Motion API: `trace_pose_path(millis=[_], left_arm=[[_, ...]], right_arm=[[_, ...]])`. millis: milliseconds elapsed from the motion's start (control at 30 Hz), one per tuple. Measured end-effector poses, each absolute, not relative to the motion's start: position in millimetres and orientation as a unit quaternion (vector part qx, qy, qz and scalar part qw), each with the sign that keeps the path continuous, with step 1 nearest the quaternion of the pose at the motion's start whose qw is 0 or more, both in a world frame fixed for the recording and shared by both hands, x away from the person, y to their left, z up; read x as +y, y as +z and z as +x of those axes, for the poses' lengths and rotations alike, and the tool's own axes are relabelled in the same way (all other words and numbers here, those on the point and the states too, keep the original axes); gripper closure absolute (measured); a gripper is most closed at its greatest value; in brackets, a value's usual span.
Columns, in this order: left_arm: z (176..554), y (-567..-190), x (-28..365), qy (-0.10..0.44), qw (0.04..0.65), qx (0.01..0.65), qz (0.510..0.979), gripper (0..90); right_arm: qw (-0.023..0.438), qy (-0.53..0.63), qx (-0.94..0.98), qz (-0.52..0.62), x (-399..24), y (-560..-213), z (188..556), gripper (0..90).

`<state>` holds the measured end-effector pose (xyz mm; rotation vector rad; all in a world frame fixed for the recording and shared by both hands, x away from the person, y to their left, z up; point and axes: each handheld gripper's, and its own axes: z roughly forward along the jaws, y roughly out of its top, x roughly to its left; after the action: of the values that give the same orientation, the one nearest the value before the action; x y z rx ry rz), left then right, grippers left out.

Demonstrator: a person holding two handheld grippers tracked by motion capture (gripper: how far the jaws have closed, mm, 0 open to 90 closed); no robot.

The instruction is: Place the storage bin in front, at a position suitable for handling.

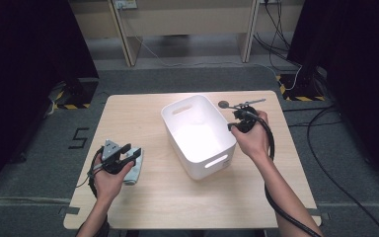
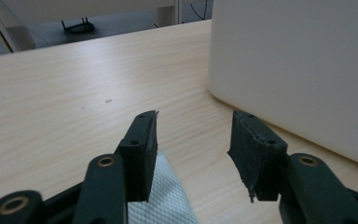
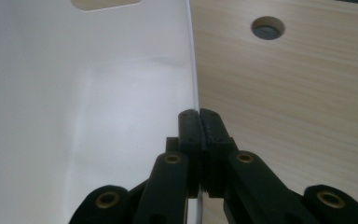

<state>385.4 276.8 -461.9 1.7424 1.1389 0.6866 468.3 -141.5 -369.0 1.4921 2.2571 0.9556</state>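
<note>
A white plastic bin [image 1: 197, 138] with cut-out handles stands empty in the middle of the wooden table [image 1: 128, 113]. My right gripper [image 1: 230, 127] is at its right wall. In the right gripper view the right gripper [image 3: 199, 116] is shut on the thin rim of the bin [image 3: 74, 93]. My left gripper [image 1: 132, 151] hovers at the table's front left, over a folded white cloth [image 1: 134, 170]. Its jaws stand open in the left gripper view [image 2: 193, 135], with a corner of the cloth [image 2: 168, 196] beneath the left jaw and the bin's wall [image 2: 307, 70] ahead to the right.
A round cable hole [image 1: 223, 104] lies in the tabletop behind the right hand, also seen beyond the jaws as the hole [image 3: 267, 28]. Grey floor with cables and black-yellow tape surrounds the table. Bare wood lies between the cloth and the bin.
</note>
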Motion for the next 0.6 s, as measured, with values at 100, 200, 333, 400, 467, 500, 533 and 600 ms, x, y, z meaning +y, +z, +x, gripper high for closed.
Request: trace_pose_path(millis=[100, 200, 333, 400, 467, 500, 533, 600], left_arm=[[395.5, -456.1, 274.8, 0.293, 0.445, 0.444, 0.721, 52.1], [409.7, -450.2, 271.9, 0.291, 0.439, 0.438, 0.728, 57.3], [430.0, -444.3, 264.7, 0.294, 0.434, 0.443, 0.728, 59.7], [440.0, -442.4, 260.8, 0.294, 0.436, 0.442, 0.727, 66.8], [451.3, -441.2, 257.4, 0.298, 0.435, 0.432, 0.732, 72.7], [457.5, -441.0, 255.4, 0.292, 0.437, 0.427, 0.736, 72.7], [465.0, -440.7, 253.3, 0.288, 0.434, 0.42, 0.743, 77.1], [475.3, -439.3, 248.1, 0.289, 0.423, 0.41, 0.755, 85.6]], right_arm=[[0.126, 0.335, 0.793, 0.492, -142.5, -368.3, 463.2, 88.1], [0.158, 0.377, 0.763, 0.5, -154.7, -358.4, 445.5, 83.9], [0.177, 0.374, 0.733, 0.539, -173.0, -352.7, 431.5, 90.0], [0.178, 0.351, 0.73, 0.559, -184.6, -359.8, 420.1, 90.0], [0.156, 0.339, 0.739, 0.561, -186.7, -371.9, 410.3, 90.0], [0.156, 0.339, 0.739, 0.561, -186.7, -371.9, 410.3, 90.0], [0.146, 0.334, 0.744, 0.561, -186.8, -377.7, 405.3, 90.0], [0.131, 0.329, 0.747, 0.562, -185.5, -386.7, 395.1, 90.0]])
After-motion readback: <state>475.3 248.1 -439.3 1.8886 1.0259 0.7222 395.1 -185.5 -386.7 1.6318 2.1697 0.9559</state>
